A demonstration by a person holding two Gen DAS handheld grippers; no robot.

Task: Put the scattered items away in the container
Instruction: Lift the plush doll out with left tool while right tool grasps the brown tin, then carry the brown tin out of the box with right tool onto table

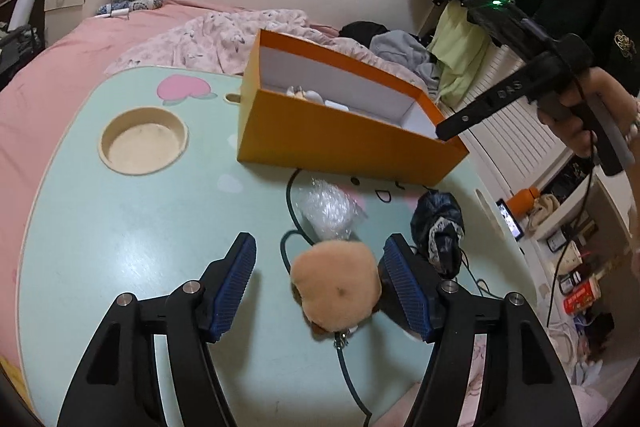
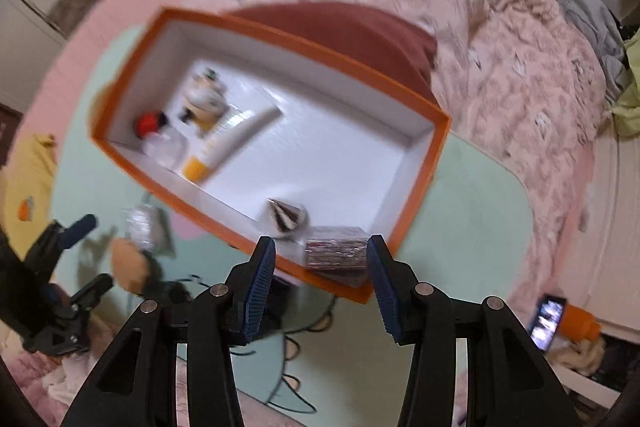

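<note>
Inside the orange box, a tube and a packet are being shown only in the right wrist view, under the open, empty right gripper. On the table, a tan plush is being straddled by the open left gripper, with a bubble-wrap bundle and a dark pouch lying between it and the box.

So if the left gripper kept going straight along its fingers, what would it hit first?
Probably the tan fluffy plush puff, lying between the open left gripper fingers; beyond it the clear bubble-wrap packet. Depth is uncertain.
</note>
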